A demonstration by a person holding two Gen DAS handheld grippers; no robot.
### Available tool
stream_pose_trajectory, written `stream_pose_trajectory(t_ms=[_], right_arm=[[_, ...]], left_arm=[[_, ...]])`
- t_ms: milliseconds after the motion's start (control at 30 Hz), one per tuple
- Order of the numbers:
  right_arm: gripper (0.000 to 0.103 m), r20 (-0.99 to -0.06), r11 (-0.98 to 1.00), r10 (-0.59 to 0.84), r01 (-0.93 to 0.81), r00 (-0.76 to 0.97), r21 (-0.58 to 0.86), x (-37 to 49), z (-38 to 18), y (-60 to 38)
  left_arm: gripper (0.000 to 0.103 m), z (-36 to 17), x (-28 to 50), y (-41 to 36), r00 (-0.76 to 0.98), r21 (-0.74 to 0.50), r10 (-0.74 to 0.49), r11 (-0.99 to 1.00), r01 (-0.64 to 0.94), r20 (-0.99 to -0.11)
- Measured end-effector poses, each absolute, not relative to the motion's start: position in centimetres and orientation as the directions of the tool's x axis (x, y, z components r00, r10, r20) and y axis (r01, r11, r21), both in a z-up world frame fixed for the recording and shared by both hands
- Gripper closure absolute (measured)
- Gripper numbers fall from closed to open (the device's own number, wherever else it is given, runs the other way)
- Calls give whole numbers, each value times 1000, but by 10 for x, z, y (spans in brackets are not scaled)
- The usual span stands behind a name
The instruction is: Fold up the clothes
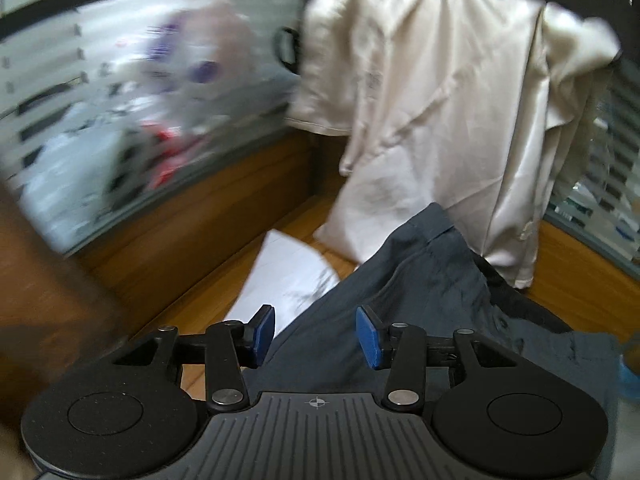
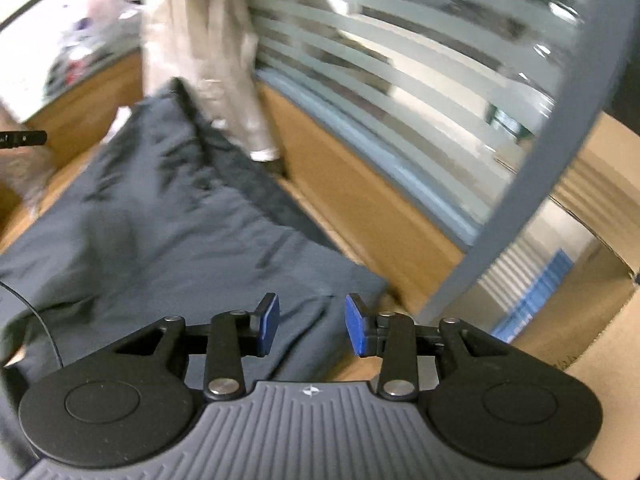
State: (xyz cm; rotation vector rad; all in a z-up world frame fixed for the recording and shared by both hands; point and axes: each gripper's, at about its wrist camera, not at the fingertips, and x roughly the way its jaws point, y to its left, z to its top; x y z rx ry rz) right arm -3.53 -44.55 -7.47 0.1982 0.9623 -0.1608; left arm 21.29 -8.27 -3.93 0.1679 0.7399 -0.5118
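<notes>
The dark grey garment [image 1: 420, 280] lies spread on the wooden tabletop [image 1: 192, 280], and both grippers hang over its near edge with their jaws parted and nothing pinched between the blue pads. From the left wrist, the left gripper [image 1: 316, 334] sits above the garment's left border, the cloth running up between the pads without touching either. This view alone gives a clear look at the cream garment [image 1: 440, 100] draped over something tall at the back (its support is hidden under the fabric), its lower hem reaching the table just behind the grey cloth. A white sheet of paper [image 1: 284, 272] pokes out from beneath the grey garment's left side, and a blurred heap of bags shows behind the glass panel [image 1: 140, 100] on the left. The right wrist view shows the right gripper [image 2: 312, 326] over the garment's near right corner, again with daylight between pads and fabric. Only here does the garment's right edge appear, lying near the raised wooden ledge [image 2: 360, 200] under a striped frosted-glass partition [image 2: 400, 80], with a grey post [image 2: 540, 160] and cardboard boxes [image 2: 600, 200] further right.
</notes>
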Motion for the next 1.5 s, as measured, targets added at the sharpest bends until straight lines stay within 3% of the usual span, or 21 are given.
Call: stream_pose_trajectory(t_ms=[300,600,1000,1500], right_arm=[[62,-801,993,120,-59,587,105,-33,-42,-356],[62,-789,958,272,-232,551,168,-31,-36,-270],[62,-814,911,359,-360,456,200,-25,-56,-183],[62,-833,855,438,-445,340,268,-7,-72,-106]], left_arm=[[53,-21,117,11,670,-25,-282,930,366,-687],[49,-32,33,100,687,-32,-176,976,217,-705],[43,-56,-79,210,692,16,41,999,-43,-721],[42,-114,-194,312,504,48,264,914,-402,-822]])
